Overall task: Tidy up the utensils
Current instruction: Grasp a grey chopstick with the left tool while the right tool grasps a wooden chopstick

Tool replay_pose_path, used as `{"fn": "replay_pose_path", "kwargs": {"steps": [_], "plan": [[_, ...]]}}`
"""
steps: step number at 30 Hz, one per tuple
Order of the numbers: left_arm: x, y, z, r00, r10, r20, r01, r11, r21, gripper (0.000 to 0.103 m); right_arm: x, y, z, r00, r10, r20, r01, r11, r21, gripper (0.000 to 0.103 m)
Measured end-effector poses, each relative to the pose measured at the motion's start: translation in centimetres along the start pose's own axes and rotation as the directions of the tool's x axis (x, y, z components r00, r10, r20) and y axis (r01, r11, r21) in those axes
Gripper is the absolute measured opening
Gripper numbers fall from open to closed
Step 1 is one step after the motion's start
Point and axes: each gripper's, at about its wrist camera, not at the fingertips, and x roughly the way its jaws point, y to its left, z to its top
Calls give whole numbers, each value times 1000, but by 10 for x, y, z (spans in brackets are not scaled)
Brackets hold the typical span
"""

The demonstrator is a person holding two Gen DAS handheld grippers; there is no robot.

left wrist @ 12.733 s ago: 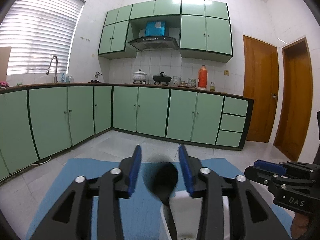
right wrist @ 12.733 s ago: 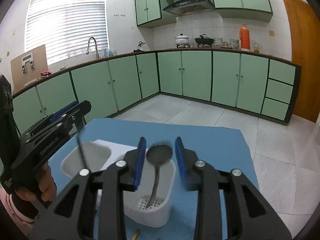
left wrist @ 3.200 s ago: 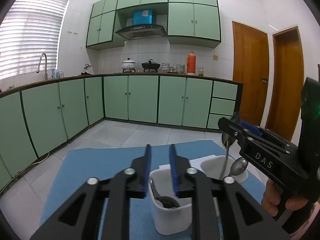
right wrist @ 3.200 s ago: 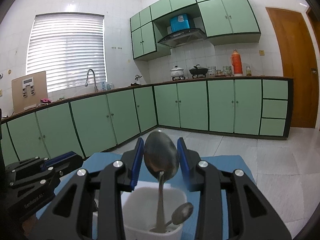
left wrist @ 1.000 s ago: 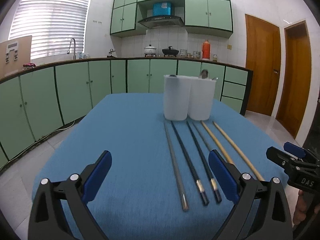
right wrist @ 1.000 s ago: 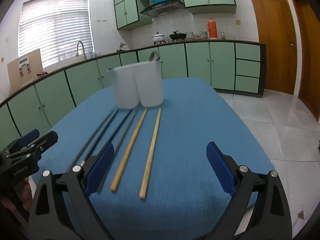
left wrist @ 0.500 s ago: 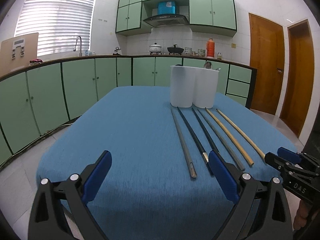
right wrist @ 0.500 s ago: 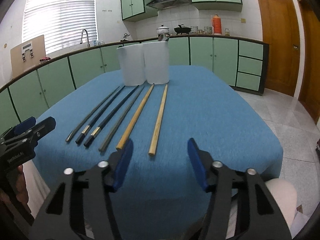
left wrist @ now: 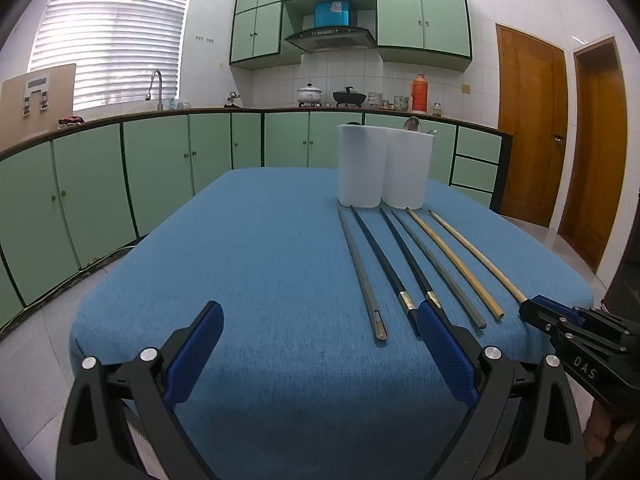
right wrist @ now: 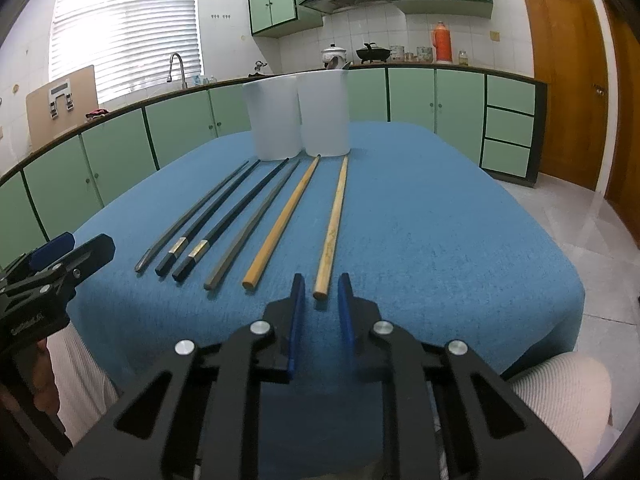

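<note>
Six chopsticks (right wrist: 256, 216) lie on the table (right wrist: 440, 220) before the holder (right wrist: 298, 120). Left gripper (left wrist: 320, 344) gapes empty; right gripper (right wrist: 319, 300) is closing just short of the rightmost stick (right wrist: 334, 224), nothing gripped. Next: reach forward, pinch it.

A home kitchen: green cabinets (left wrist: 160, 168), sink tap (left wrist: 154, 84), range hood (left wrist: 330, 36), stovetop pots (left wrist: 309, 93).

Six chopsticks (right wrist: 256, 216) side by side on the table (right wrist: 440, 232), two-part holder (right wrist: 298, 114) just behind their far tips

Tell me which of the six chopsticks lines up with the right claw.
The rightmost wooden chopstick: its near end sits just ahead of the closing right claw, untouched.
</note>
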Motion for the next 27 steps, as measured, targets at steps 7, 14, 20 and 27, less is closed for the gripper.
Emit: {"fn": "replay_pose_path", "kwargs": {"steps": [7,14,20,27], "plan": [[3,-3,-2,1000,-14,-14,14,1000,12,95,0,0,-1,1000,-5,-1,5,1000,-10,7],[12,-10,-4,998,-32,-59,35,998,48,70,0,-3,0,1000,1,-1,-1,1000,-1,7],[21,-9,-7,994,-43,-98,48,998,45,50,0,-5,-1,1000,8,-1,-8,1000,3,8],[24,-19,-7,994,-44,-99,51,996,69,40,0,-6,-2,1000,12,0,-12,1000,8,8]]}}
